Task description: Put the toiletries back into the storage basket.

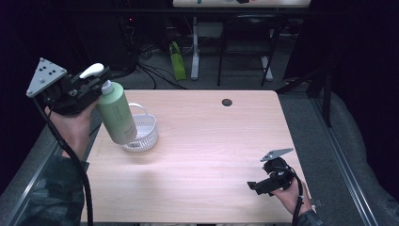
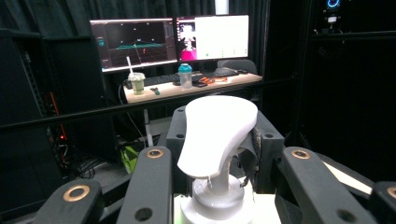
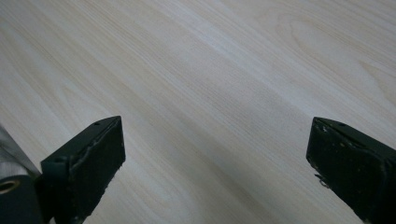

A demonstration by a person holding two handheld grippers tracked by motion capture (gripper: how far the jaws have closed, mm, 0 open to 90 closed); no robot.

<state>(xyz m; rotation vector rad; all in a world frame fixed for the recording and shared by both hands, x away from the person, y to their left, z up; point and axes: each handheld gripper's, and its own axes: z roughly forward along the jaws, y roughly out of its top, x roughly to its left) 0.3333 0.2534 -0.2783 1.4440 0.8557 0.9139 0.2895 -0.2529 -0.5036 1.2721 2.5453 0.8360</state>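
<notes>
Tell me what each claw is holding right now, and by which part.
The left claw grips the green pump bottle at its neck, just under the white pump head. The right claw stands open over the table, holding nothing.

You will find nothing here that you can read. The pale green plastic pump bottle (image 1: 117,114) you hold carries faint print on its side in the high view, but it is too small and blurred to make out a word. In the left gripper view, the two lit computer monitors (image 2: 170,39) on the far wooden desk show coloured graphics and a white window, with no legible letters or figures. The small glowing blue ring (image 2: 333,3) at the upper right of that view bears no readable sign. The light wooden table top (image 3: 224,84) in the right gripper view has grain alone.
</notes>
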